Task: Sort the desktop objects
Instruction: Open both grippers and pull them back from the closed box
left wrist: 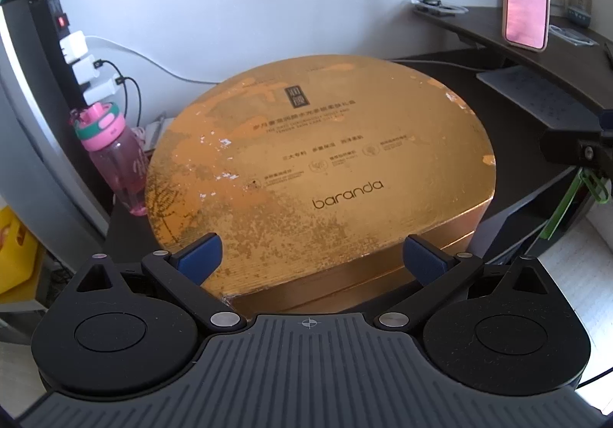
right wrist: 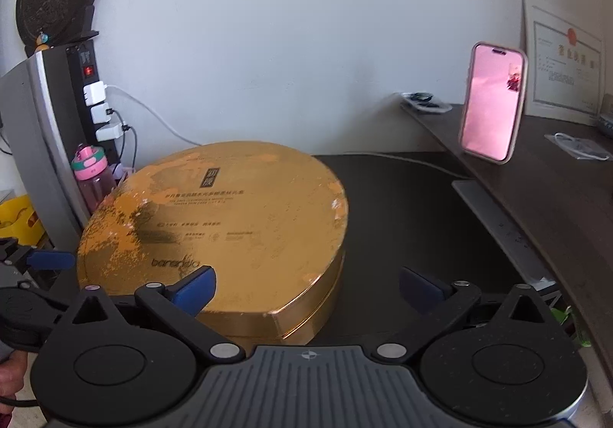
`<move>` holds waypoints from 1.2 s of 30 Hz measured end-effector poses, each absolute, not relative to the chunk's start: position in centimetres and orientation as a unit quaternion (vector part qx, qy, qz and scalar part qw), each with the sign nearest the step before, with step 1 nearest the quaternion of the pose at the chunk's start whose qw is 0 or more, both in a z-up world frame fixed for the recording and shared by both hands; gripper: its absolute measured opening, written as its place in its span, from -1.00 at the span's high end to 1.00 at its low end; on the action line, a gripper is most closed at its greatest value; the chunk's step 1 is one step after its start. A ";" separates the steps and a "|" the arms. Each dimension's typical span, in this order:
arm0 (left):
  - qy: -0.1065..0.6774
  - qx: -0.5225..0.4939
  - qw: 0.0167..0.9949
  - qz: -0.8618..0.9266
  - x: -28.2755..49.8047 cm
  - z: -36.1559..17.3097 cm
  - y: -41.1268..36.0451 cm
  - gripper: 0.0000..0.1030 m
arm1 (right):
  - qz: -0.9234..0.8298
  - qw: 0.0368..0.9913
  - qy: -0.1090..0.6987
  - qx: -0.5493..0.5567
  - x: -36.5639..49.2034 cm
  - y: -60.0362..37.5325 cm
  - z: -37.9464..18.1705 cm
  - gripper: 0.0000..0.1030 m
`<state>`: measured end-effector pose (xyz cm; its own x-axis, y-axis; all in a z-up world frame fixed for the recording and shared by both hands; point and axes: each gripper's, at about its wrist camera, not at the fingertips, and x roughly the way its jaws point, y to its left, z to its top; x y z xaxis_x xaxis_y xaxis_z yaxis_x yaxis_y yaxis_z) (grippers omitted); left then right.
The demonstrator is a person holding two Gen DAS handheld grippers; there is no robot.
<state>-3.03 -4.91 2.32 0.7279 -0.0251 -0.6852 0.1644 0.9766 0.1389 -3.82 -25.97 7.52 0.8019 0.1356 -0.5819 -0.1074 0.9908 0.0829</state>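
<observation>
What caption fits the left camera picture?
Open left gripper faces a worn gold box beside a pink bottle.

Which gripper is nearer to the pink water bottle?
Left. The left gripper sits at the gold box's bottle side; the right gripper is farther right.

The right gripper (right wrist: 306,290) fills the bottom of the frame, its blue-tipped fingers spread wide with nothing between them. Just above its left finger lies a round gold box (right wrist: 218,229) (scuffed lid, "baranda" printed near the front edge) on the dark desk (right wrist: 406,221). At the left edge, the other gripper (right wrist: 46,260) shows one blue fingertip. A pink water bottle (right wrist: 92,175) stands behind the box, under a power strip (right wrist: 92,98). A pink-screened phone (right wrist: 492,106) stands upright on the raised shelf (right wrist: 536,206) at right.
</observation>
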 end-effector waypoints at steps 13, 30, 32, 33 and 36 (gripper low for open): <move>0.373 0.092 0.922 -0.039 -2.9 2.0 -4.1 -0.99 | 0.075 0.942 0.324 0.038 -3.6 -25.1 6.8 -0.99; 0.380 0.091 0.920 -0.037 -2.5 1.8 -4.5 -0.99 | 0.074 0.939 0.332 0.050 -3.1 -26.0 6.2 -0.99; 0.383 0.090 0.919 -0.035 -2.4 1.7 -4.5 -0.99 | 0.076 0.939 0.332 0.051 -3.0 -26.1 6.2 -0.99; 0.384 0.089 0.918 -0.034 -2.4 1.7 -4.5 -0.99 | 0.077 0.939 0.332 0.051 -2.9 -26.1 6.2 -0.99; 0.384 0.089 0.918 -0.033 -2.1 1.7 -4.5 -0.99 | 0.082 0.938 0.332 0.054 -2.7 -26.1 6.1 -0.99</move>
